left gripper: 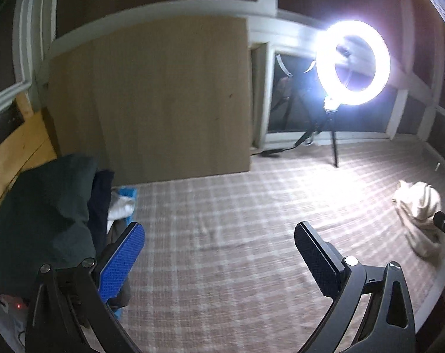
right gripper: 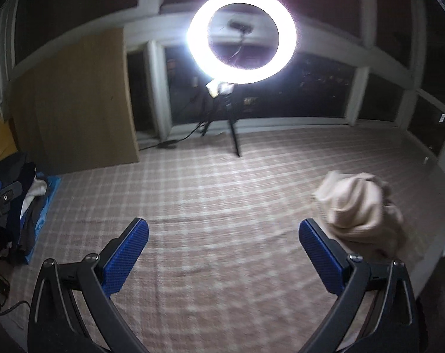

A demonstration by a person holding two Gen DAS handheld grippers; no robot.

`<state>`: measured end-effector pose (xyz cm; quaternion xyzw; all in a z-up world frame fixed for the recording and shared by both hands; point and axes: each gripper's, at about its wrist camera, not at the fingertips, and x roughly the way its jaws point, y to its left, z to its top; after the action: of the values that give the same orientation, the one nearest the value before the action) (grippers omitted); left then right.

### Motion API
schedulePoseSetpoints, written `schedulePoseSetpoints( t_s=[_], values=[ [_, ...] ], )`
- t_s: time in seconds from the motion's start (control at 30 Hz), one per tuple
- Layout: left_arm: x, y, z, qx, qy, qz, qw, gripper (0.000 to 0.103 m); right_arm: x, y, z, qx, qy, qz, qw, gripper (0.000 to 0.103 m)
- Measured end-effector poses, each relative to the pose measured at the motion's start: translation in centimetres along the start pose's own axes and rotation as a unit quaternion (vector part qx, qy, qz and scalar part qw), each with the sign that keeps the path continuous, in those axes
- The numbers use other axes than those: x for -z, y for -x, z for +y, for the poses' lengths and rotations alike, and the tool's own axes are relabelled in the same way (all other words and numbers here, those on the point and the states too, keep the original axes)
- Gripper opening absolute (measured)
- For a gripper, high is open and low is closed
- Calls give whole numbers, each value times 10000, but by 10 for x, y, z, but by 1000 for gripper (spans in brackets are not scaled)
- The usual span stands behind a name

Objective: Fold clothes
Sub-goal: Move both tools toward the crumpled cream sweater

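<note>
right wrist view: cream garment bunched just right of spread, empty right gripper; left gripper also spread, farther off; right nearer

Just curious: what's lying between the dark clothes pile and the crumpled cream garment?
Only bare plaid cloth, seen in both views, between the dark clothes pile and the crumpled cream garment.

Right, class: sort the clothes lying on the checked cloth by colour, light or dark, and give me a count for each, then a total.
Light, lying alone: 1, the cream garment.
Light, in the pile: 1, a white garment.
Dark, in the pile: at least 2, a dark green garment and a navy garment.
Total: at least 4; the pile may hide more.
</note>
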<state>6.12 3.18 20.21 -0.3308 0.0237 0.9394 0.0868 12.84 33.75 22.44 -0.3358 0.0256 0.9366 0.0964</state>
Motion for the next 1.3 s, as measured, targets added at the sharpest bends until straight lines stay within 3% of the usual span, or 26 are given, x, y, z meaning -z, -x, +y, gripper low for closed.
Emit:
schedulePoseSetpoints(
  t_s=[0.33,0.5,0.67,0.83,1.0,1.17,1.3],
  values=[
    [-9,18,-78,476,-315,-155,9983,102,6,46,-98,718,-404,-205,9964,103],
    [-20,9,-142,635,-538,-247,9962,102,8,47,-181,1063,-760,-137,9913,103],
    [-32,-13,-226,1103,-815,-114,9905,102,7,37,-256,1119,-975,-43,9889,103],
    [-30,-52,-321,1689,-1095,430,9786,102,11,11,-320,897,-1086,203,9898,103],
    [-26,-88,-396,1917,-1451,913,9664,102,21,-37,-359,493,-958,671,9919,103],
    [-30,-124,-444,2030,-1488,1317,9588,102,34,-93,-382,439,-945,1147,9879,103],
    [-29,-156,-472,2210,-1508,1787,9468,102,38,-139,-403,10,-1205,1448,9821,103]
  ],
)
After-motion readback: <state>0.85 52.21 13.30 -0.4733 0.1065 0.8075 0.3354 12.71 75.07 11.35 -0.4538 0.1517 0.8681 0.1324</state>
